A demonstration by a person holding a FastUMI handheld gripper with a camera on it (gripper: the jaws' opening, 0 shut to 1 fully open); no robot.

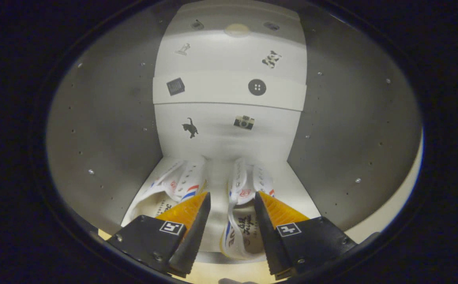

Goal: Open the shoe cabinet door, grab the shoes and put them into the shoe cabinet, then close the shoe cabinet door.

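Shoes [213, 193] inside cabinet [106, 130] — heels hidden behind open claw [232, 201].

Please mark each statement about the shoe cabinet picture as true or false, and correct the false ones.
1. Two white shoes lie side by side on the floor of the shoe cabinet. True.
2. The gripper is shut on a shoe. False: its fingers stand apart and press on nothing.
3. The back wall carries small stickers, among them a cat sticker. True.
4. The shoes stand on the upper shelf. False: they rest on the bottom, below the shelf.
5. The right shoe lies partly between the fingers. True.
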